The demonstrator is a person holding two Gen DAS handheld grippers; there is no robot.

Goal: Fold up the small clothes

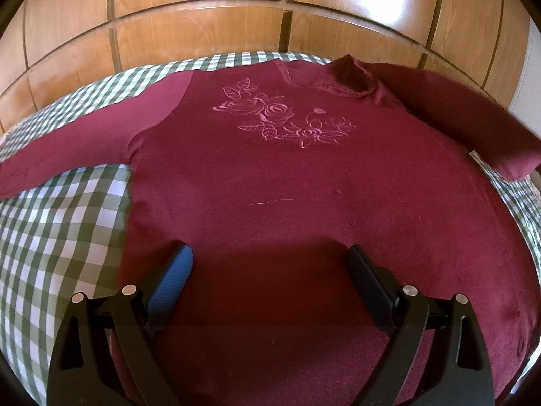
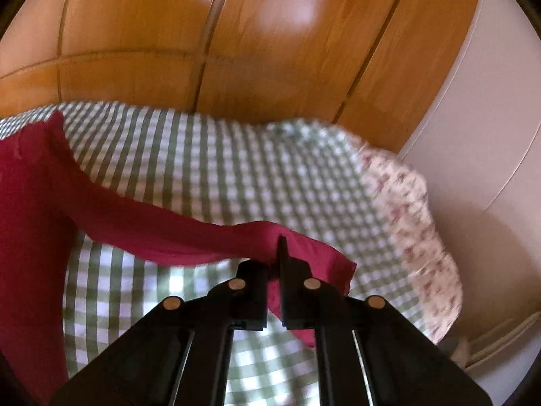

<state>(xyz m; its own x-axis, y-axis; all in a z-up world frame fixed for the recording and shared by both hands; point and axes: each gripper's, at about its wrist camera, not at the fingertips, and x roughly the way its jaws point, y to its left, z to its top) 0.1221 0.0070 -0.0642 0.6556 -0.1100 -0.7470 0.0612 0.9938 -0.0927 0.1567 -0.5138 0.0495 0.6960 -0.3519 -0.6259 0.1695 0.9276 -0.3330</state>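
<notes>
Bright daylight glares off the wooden wardrobe doors (image 1: pixel 203 44) toward twelve o'clock; fisheye bends the edges, and the right wrist view is motion-blurred.

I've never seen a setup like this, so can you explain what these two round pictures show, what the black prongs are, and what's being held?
The black prongs are two-finger grippers, one held in each of a person's hands. Each round picture comes from a fisheye camera on a gripper, looking along its fingers. In the left view, the left gripper is open above a maroon sweater with embroidered roses, spread on a green checked cloth. In the right view, the right gripper is shut on the sweater's sleeve, lifting it. Wooden panels stand behind.
</notes>
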